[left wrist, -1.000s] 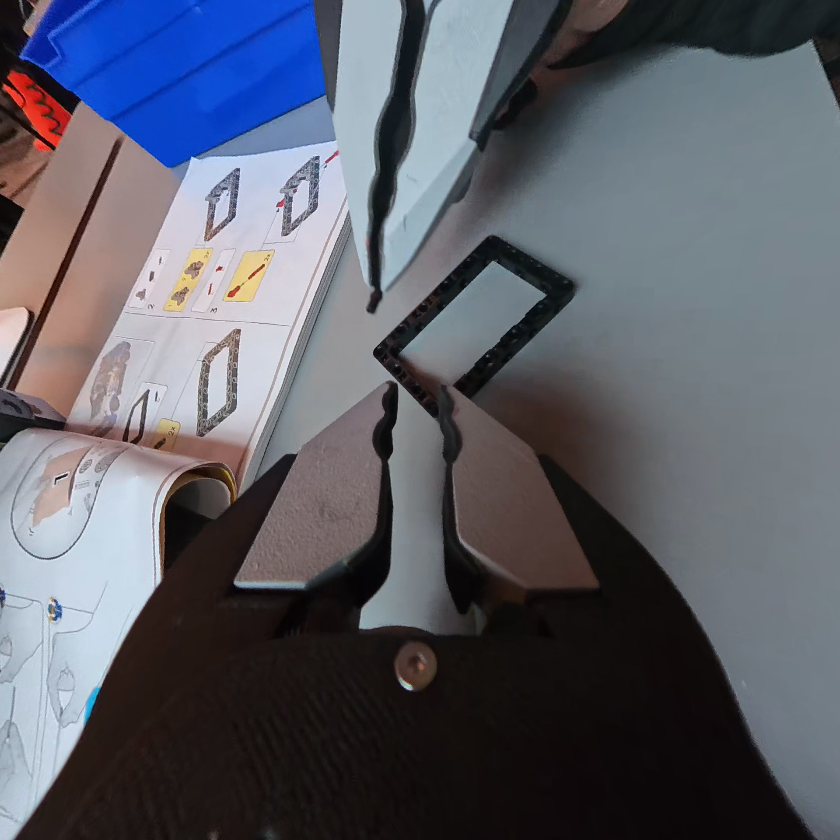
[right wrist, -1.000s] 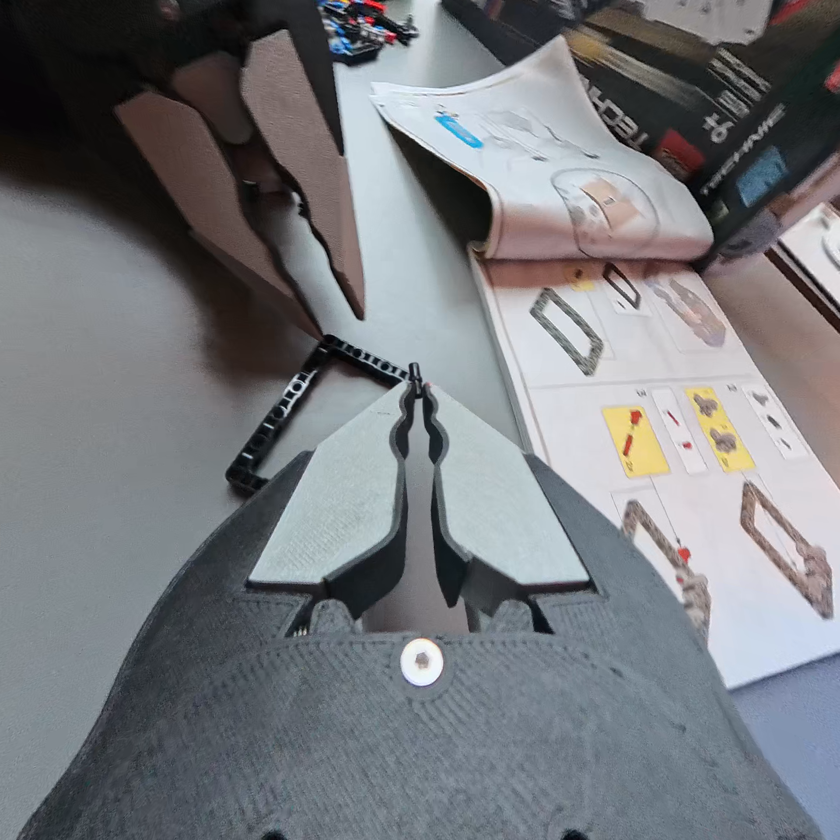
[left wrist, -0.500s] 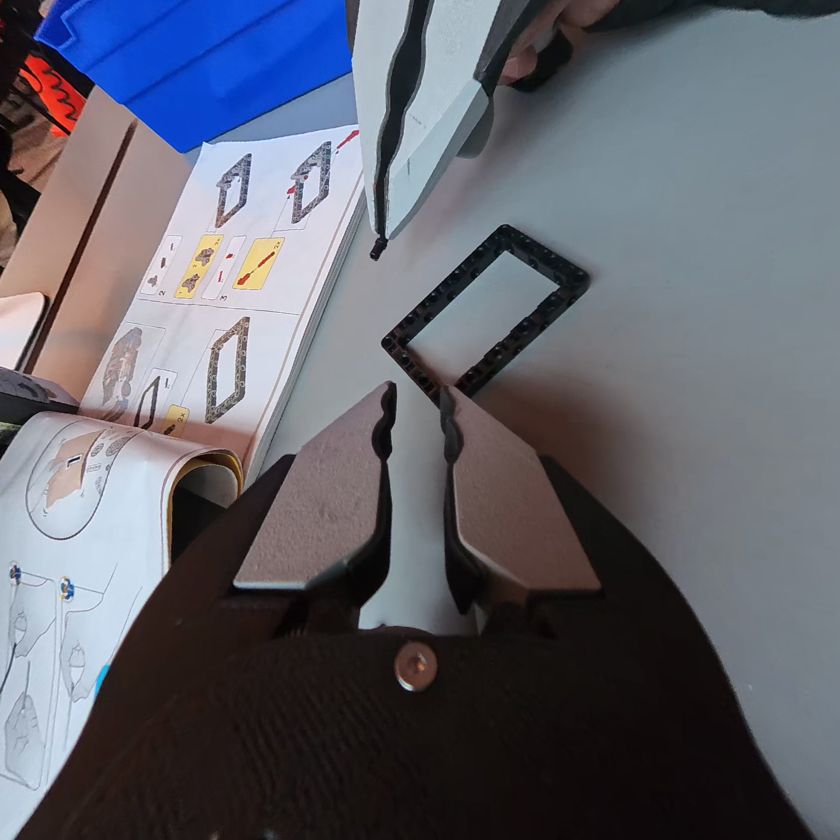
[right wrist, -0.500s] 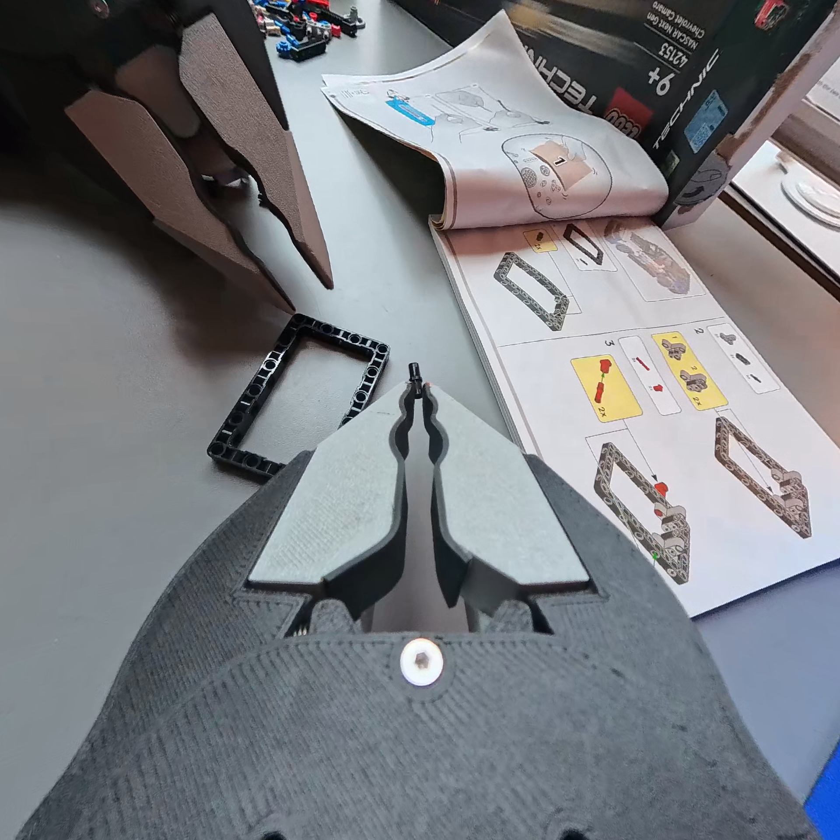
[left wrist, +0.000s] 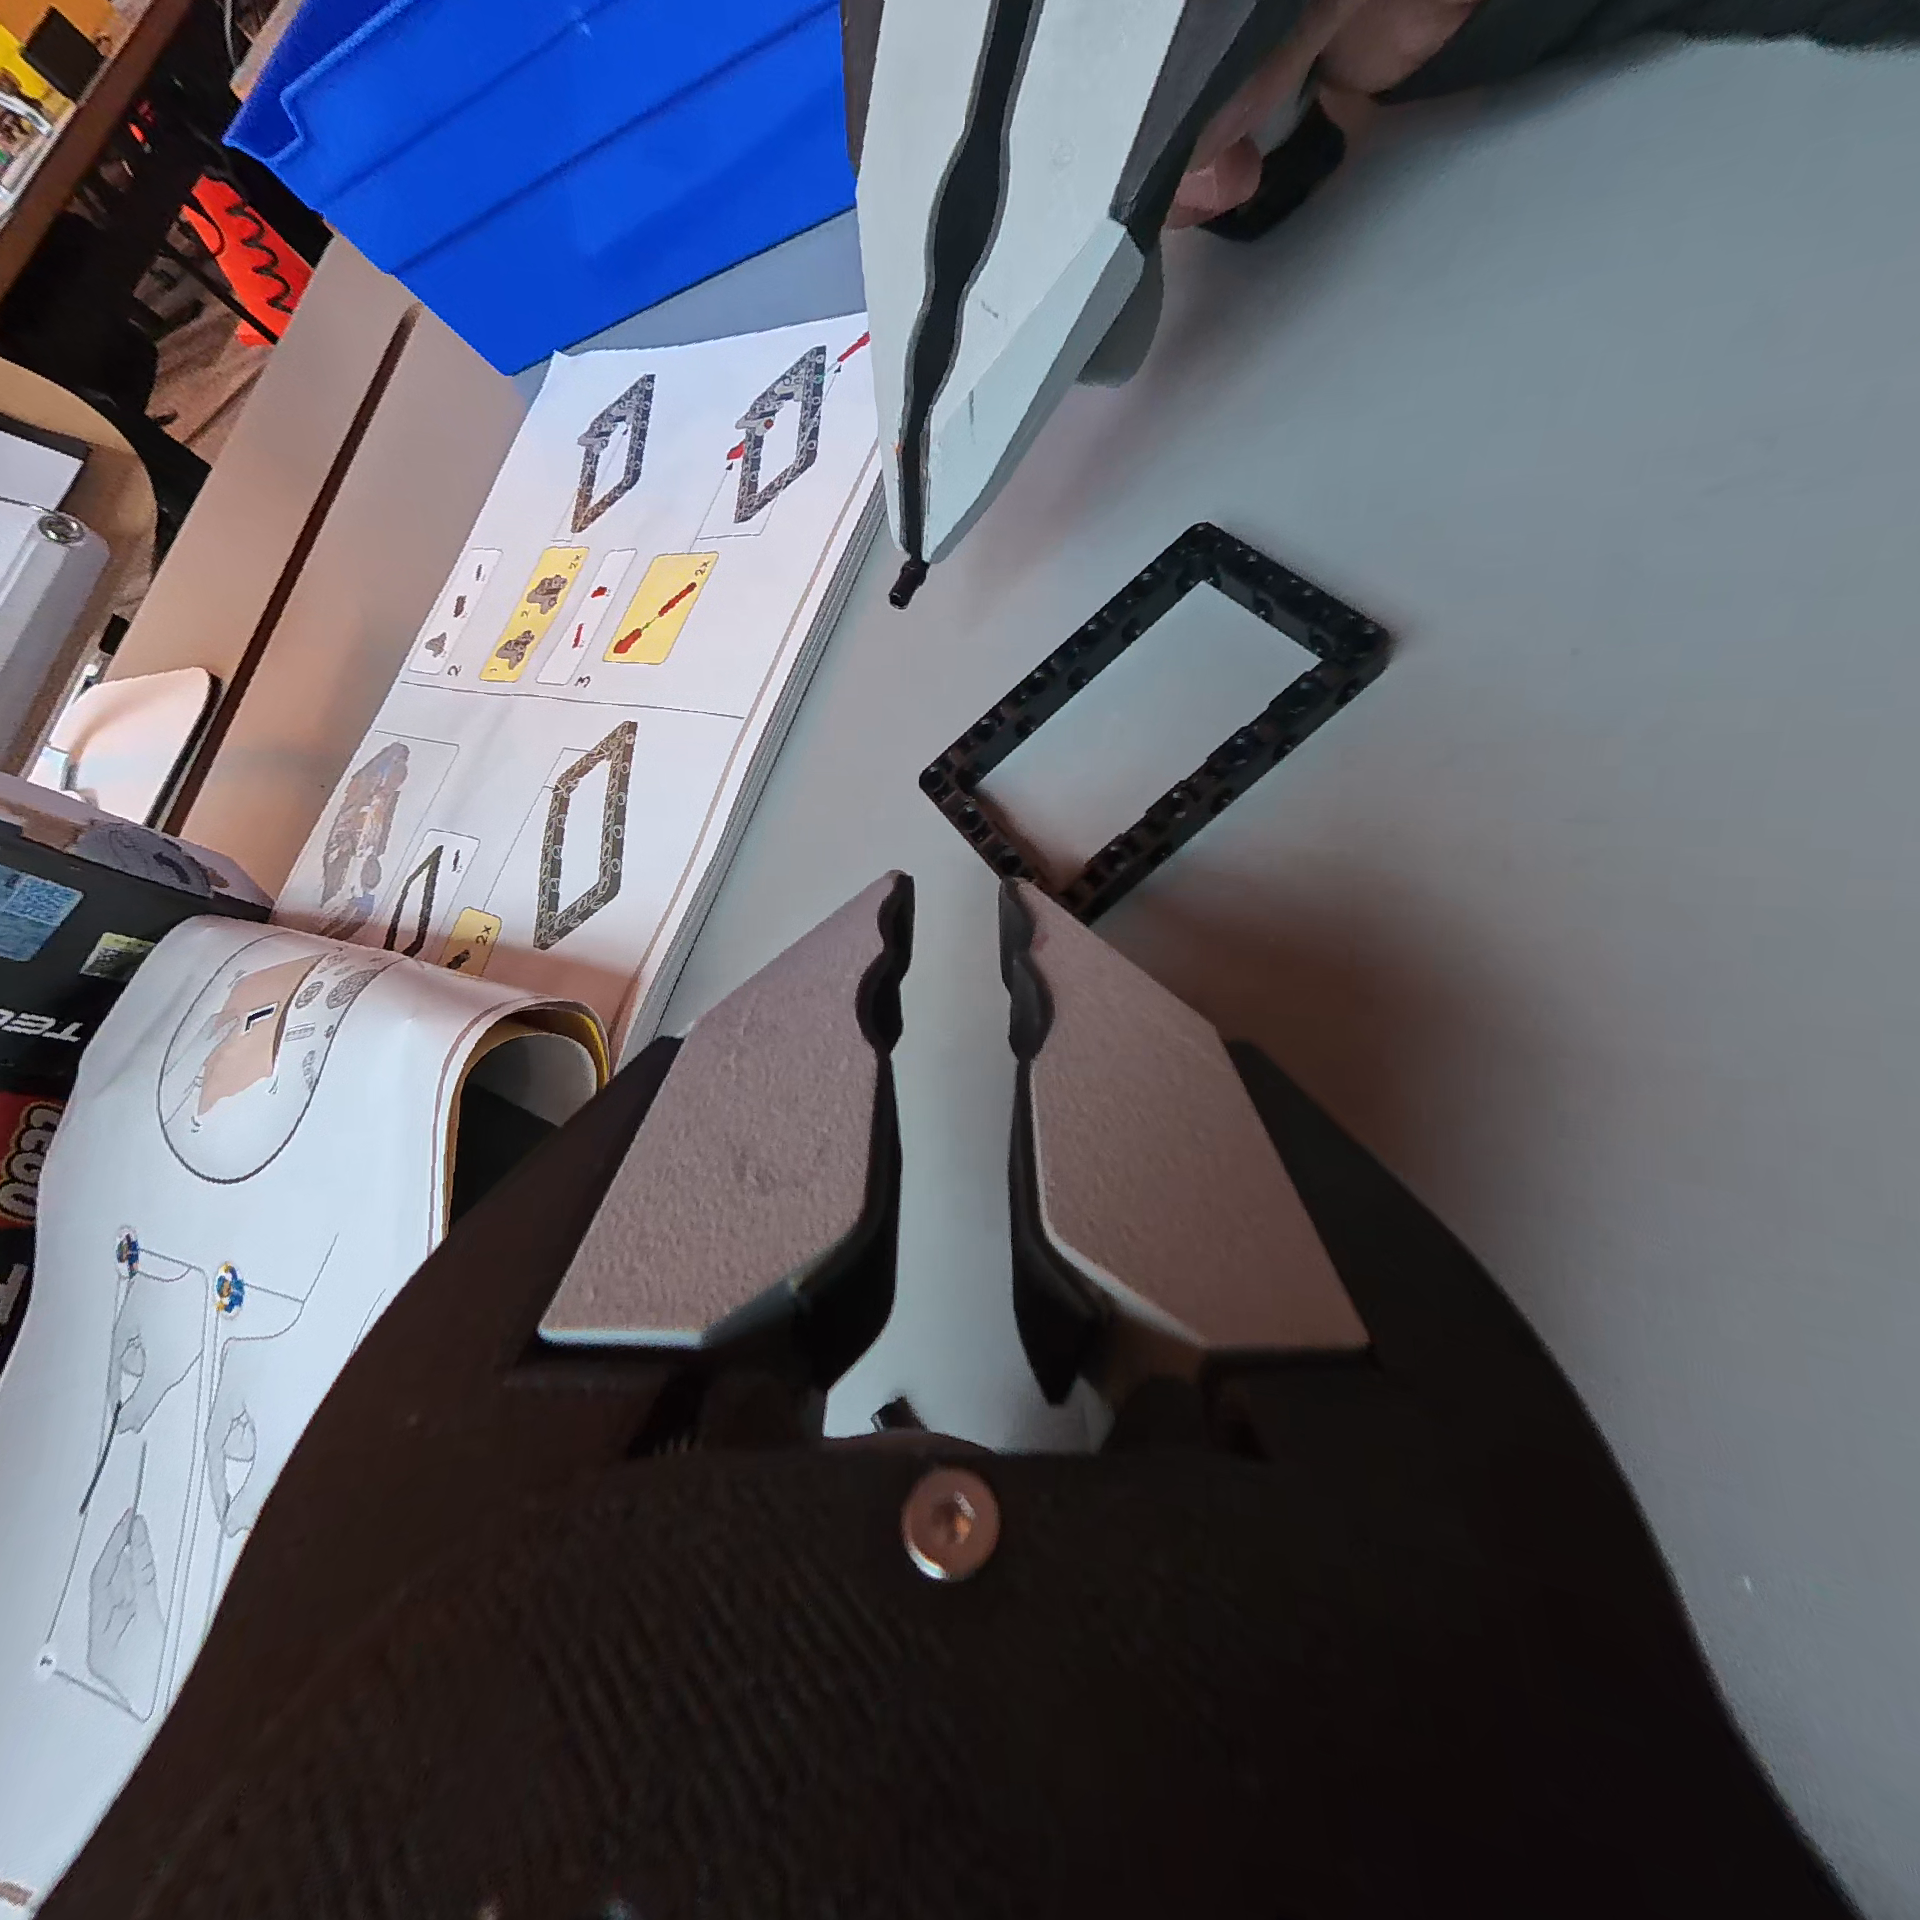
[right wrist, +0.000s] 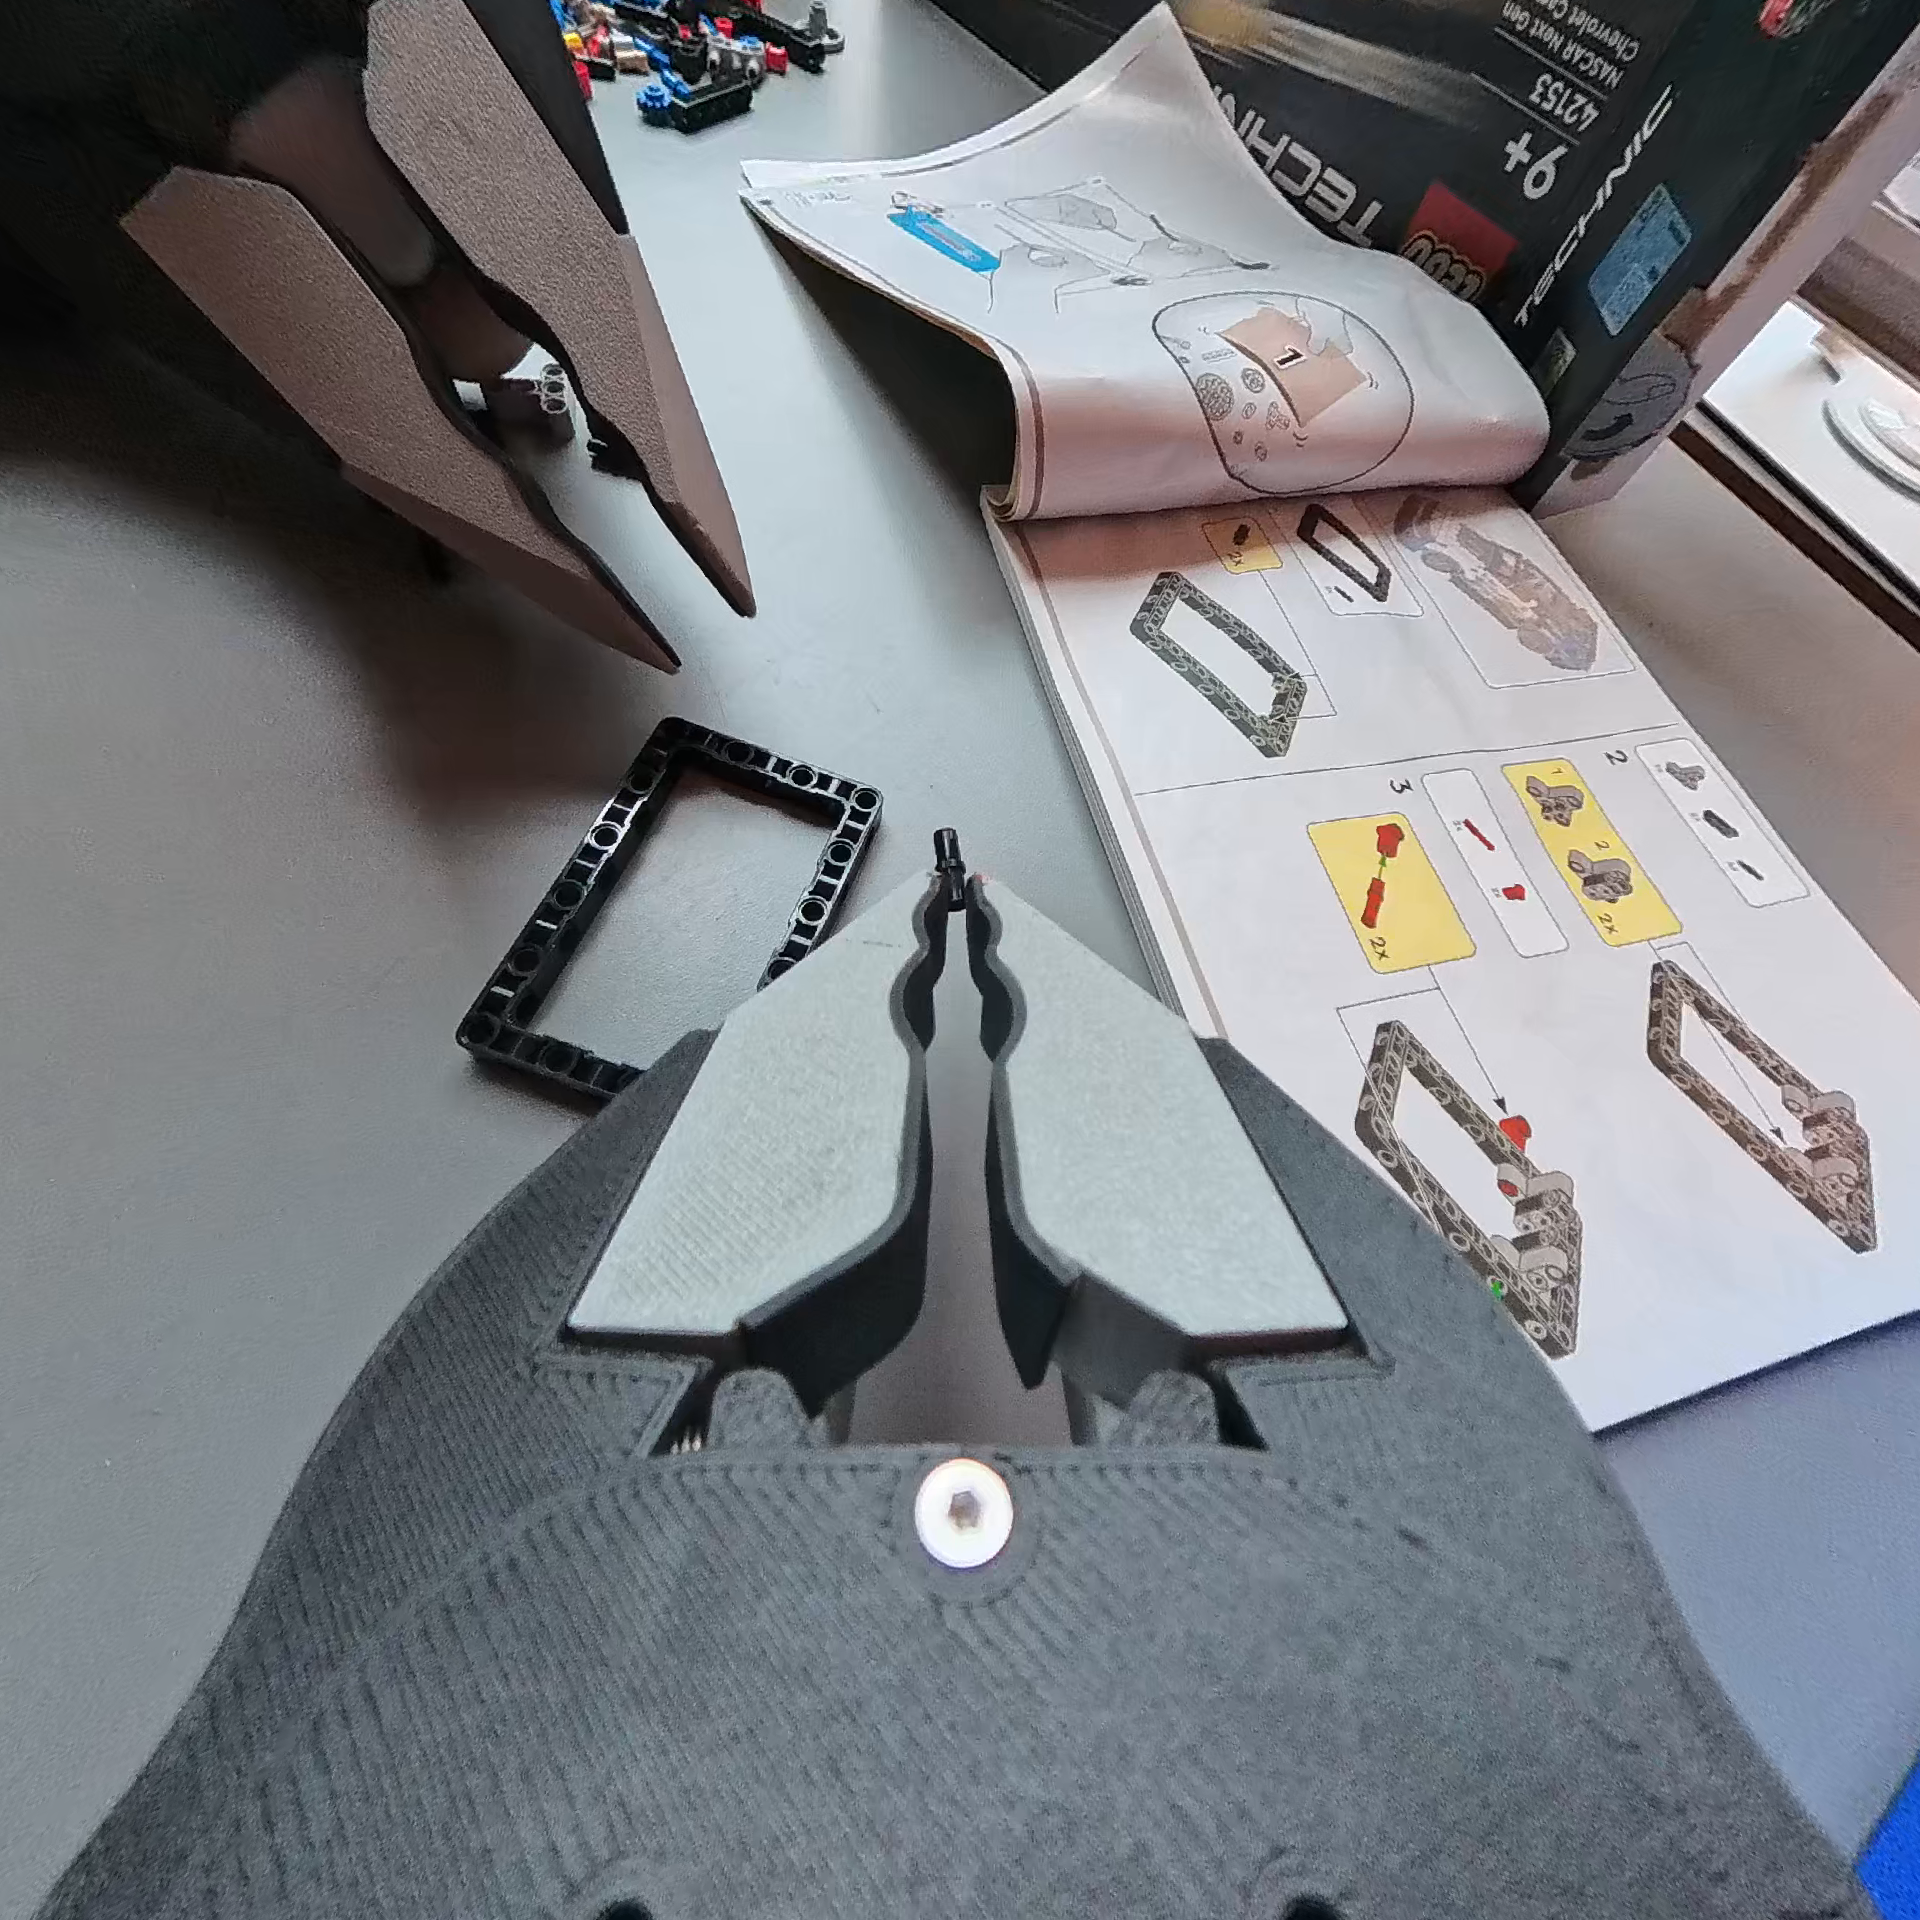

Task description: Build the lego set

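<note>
A black rectangular lego frame [left wrist: 1153,722] lies flat on the grey table; it also shows in the right wrist view [right wrist: 675,909]. My right gripper [right wrist: 951,888] is shut on a small black pin [right wrist: 947,847] that sticks out past its tips, held above the table beside the frame's near corner. In the left wrist view that gripper [left wrist: 914,551] hangs over the booklet's edge with the pin [left wrist: 906,584] at its tip. My left gripper [left wrist: 954,899] is open and empty, its tips just short of the frame's near end. It shows in the right wrist view [right wrist: 707,629] beyond the frame.
An open instruction booklet [right wrist: 1455,883] lies beside the frame, also seen in the left wrist view [left wrist: 582,665]. A dark set box [right wrist: 1558,156] stands behind it. Loose lego parts [right wrist: 696,62] lie at the far end. A blue bin [left wrist: 540,156] sits past the booklet. The gap from one gripper's tips to the other's is roughly 8 cm.
My right gripper has drawn back and up from the frame with the pin. The frame now lies fully in view. My left gripper has stayed open near the frame's end.
</note>
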{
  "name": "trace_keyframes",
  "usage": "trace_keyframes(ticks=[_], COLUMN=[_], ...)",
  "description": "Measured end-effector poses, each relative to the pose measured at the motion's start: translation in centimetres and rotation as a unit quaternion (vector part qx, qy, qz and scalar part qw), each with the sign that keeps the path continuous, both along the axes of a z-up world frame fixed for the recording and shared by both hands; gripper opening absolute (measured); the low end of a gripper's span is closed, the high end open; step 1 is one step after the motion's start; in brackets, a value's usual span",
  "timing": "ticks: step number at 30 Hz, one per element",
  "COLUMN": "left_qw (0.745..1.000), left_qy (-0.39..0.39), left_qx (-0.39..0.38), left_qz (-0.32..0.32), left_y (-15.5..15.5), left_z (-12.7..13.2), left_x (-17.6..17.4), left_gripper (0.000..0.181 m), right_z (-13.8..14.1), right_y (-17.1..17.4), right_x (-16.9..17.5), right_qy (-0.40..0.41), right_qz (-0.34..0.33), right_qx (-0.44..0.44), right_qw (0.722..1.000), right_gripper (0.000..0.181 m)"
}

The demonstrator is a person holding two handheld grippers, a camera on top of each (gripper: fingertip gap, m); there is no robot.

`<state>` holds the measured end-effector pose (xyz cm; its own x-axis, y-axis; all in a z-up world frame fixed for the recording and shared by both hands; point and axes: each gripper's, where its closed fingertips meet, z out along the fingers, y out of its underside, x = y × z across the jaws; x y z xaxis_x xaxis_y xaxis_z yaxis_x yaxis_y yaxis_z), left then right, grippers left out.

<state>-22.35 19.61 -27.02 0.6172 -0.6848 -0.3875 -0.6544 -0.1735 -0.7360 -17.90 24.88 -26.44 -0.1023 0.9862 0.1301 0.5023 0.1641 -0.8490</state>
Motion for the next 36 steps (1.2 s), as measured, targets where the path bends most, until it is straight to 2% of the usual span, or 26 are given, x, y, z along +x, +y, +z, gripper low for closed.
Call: trace_keyframes(ticks=[17,21,28,33,36], left_qw=[0.999,1.0,0.996,0.995,0.995], left_qy=[0.01,0.011,0.067,0.073,0.078], left_qx=[0.026,0.0,-0.051,-0.058,-0.051], left_qz=[0.016,0.003,-0.028,-0.033,-0.023], left_y=[0.4,-0.3,-1.4,-0.8,0.2], left_z=[0.6,0.2,-1.3,-1.6,-1.4], left_x=[-0.5,-0.3,0.4,0.6,0.2], left_gripper=[0.011,0.013,0.02,0.021,0.021], right_z=[-0.5,-0.9,-1.6,-1.1,-0.6], right_y=[-0.6,-1.6,-2.5,-4.2,-5.3], right_x=[0.1,0.3,0.6,1.0,0.9], right_qy=[-0.016,-0.034,-0.066,-0.063,-0.053], right_qz=[0.018,0.048,0.075,0.127,0.161], right_qx=[-0.022,-0.054,-0.098,-0.141,-0.136], right_qw=[0.999,0.997,0.99,0.98,0.976], right_gripper=[0.0,0.0,0.0,0.0,0.0])
